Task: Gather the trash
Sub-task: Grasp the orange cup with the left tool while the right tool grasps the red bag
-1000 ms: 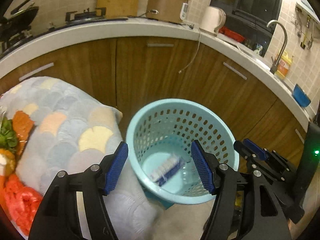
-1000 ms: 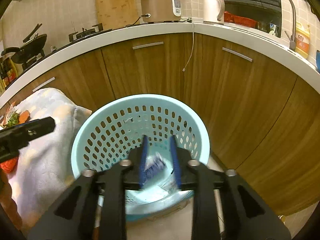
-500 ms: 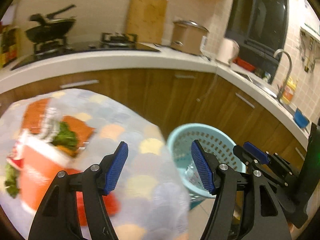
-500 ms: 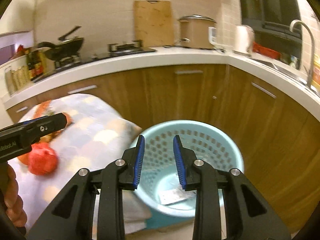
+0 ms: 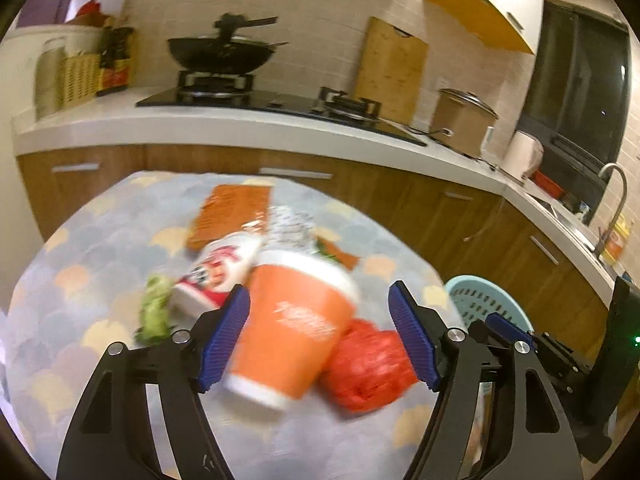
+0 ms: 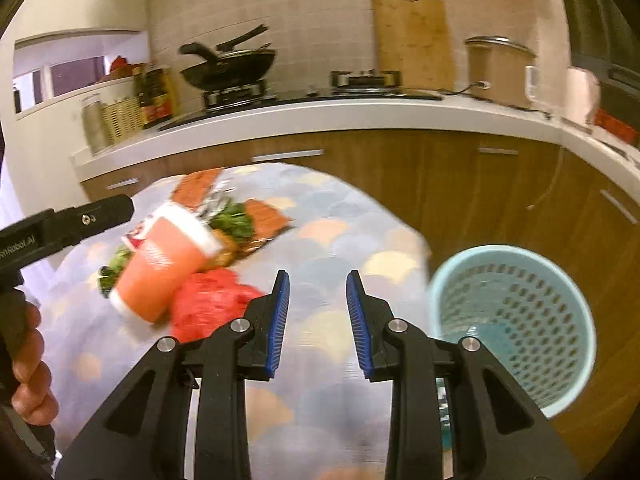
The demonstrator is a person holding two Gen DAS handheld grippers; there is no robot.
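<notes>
An orange paper cup (image 5: 292,324) lies on its side on the table's scale-patterned cloth (image 5: 100,248), with a crumpled red bag (image 5: 366,364) to its right, a red-and-white wrapper (image 5: 218,272) and green leaves (image 5: 154,314) to its left, and an orange packet (image 5: 232,210) behind. My left gripper (image 5: 318,340) is open, its pads either side of the cup and above it. My right gripper (image 6: 318,320) is open and empty over bare cloth, right of the cup (image 6: 164,268) and red bag (image 6: 210,304). The light-blue perforated basket (image 6: 516,320) stands on the floor at the right.
A wooden cabinet front (image 6: 460,192) and white counter (image 6: 320,116) curve behind the table. A wok (image 5: 222,52) on the hob, a cutting board (image 5: 390,72), a rice cooker (image 5: 464,120) and a kettle (image 5: 524,154) sit on the counter. The basket also shows in the left wrist view (image 5: 486,304).
Both grippers have swung left from over the basket to the table. The right gripper has opened wider, and the wrapper it held lies in the basket.
</notes>
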